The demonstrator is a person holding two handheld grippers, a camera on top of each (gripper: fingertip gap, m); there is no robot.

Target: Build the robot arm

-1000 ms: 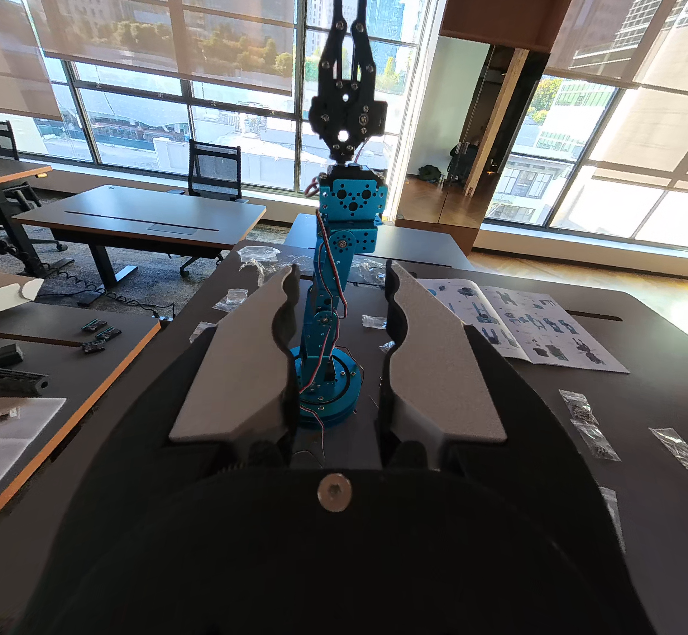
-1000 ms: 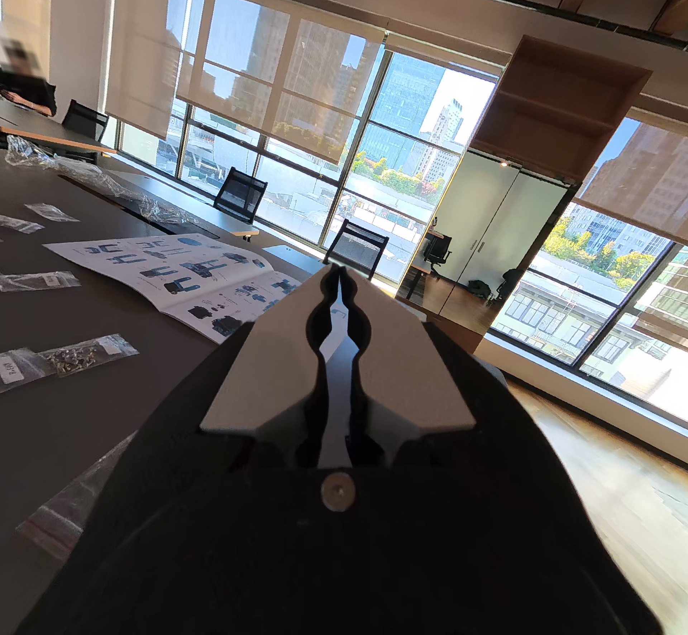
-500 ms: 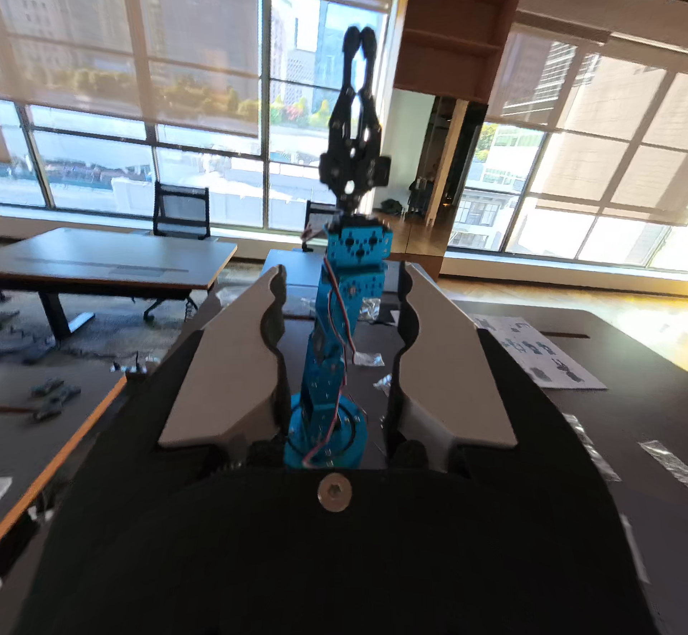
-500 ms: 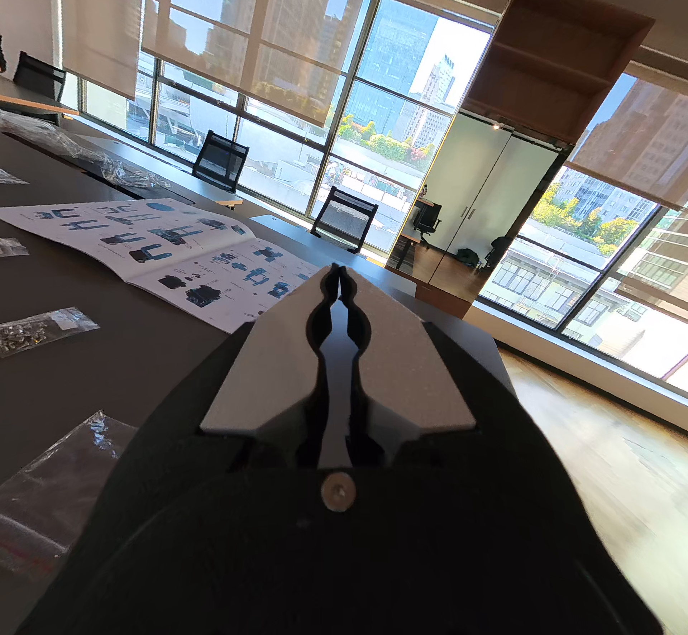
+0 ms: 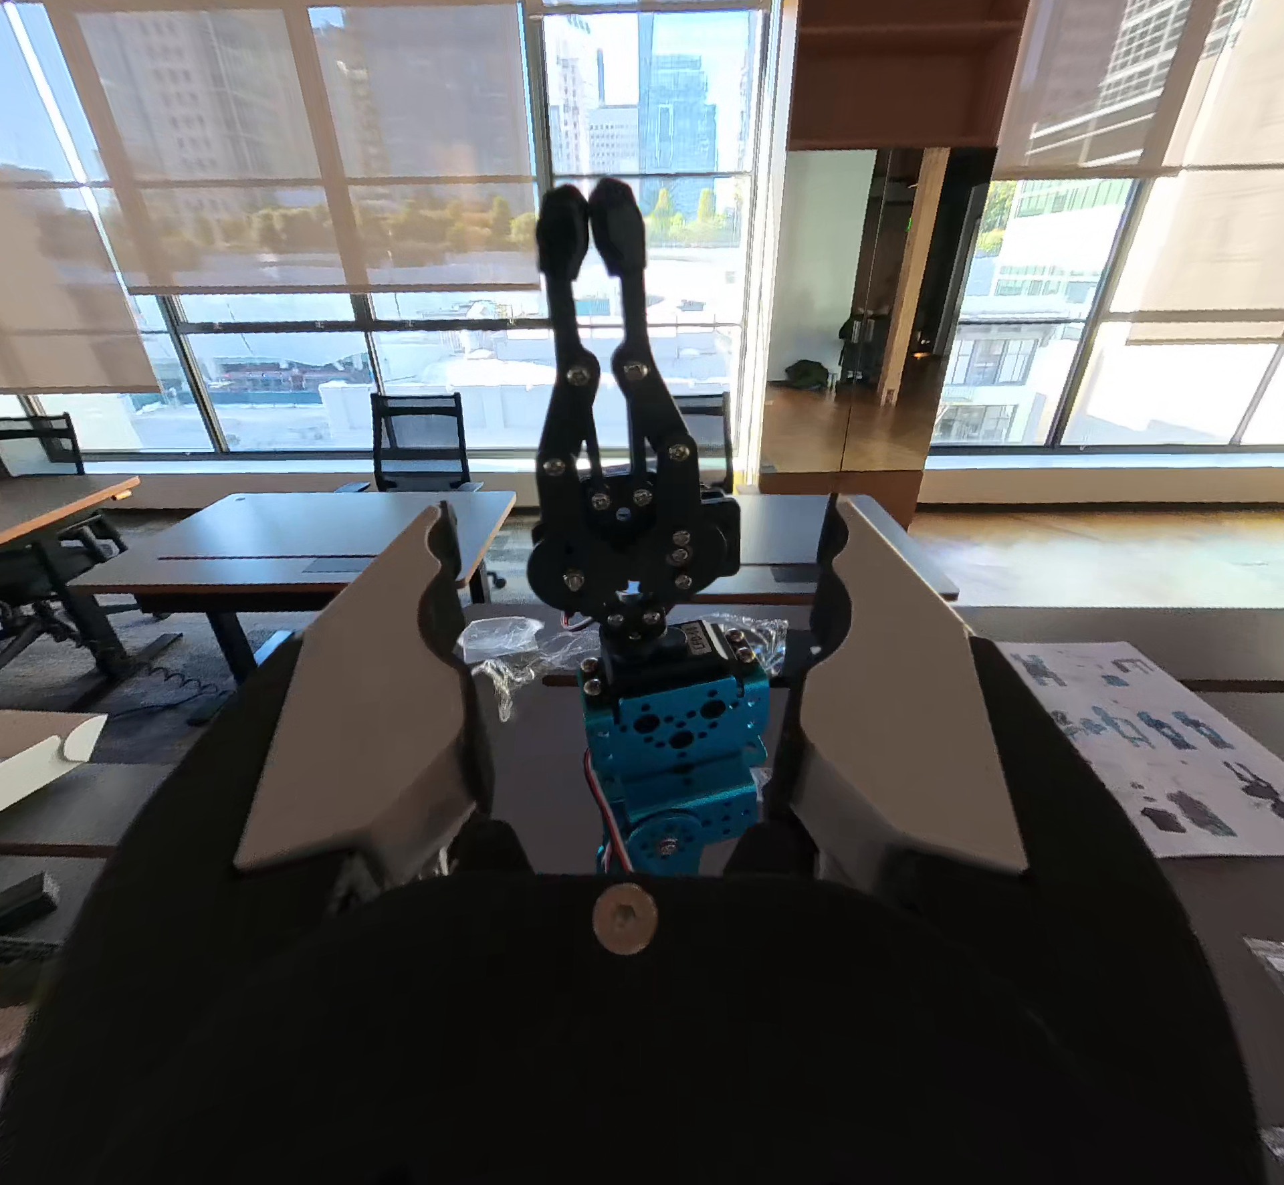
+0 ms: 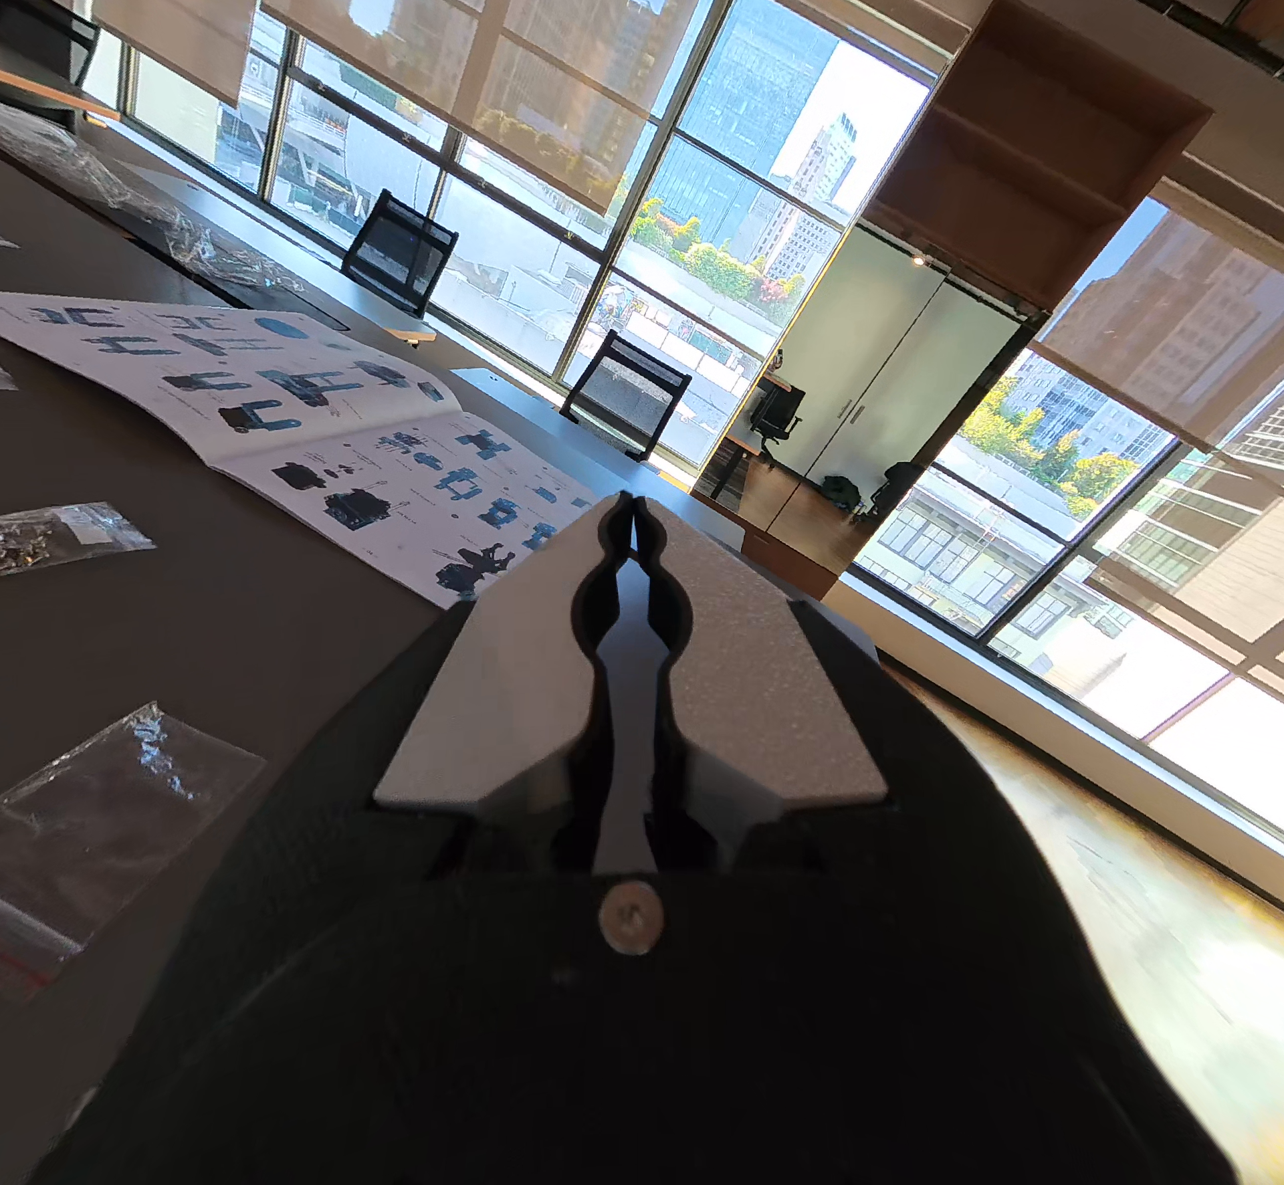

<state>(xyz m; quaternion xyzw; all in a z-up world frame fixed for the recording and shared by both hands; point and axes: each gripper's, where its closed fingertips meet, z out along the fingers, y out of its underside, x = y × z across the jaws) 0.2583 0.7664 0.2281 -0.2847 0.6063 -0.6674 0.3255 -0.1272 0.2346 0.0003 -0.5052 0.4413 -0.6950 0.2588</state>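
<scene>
A small blue robot arm with a black claw stands upright on the dark table. In the left wrist view my left gripper is open, its grey fingers on either side of the arm's blue upper segment without touching it. The arm's base is hidden behind the gripper body. In the right wrist view my right gripper is shut and empty, held above the table near an open instruction booklet.
Clear plastic bags lie behind the arm. Bags of screws and an empty bag lie left of the right gripper. The booklet also shows in the left wrist view. Other desks and chairs stand by the windows. The grippers' ends are close to 70 centimetres from one another.
My left gripper has risen and moved closer along the blue arm, from its base to its upper segment, and opened wider. My right gripper has tilted and shifted slightly, staying shut.
</scene>
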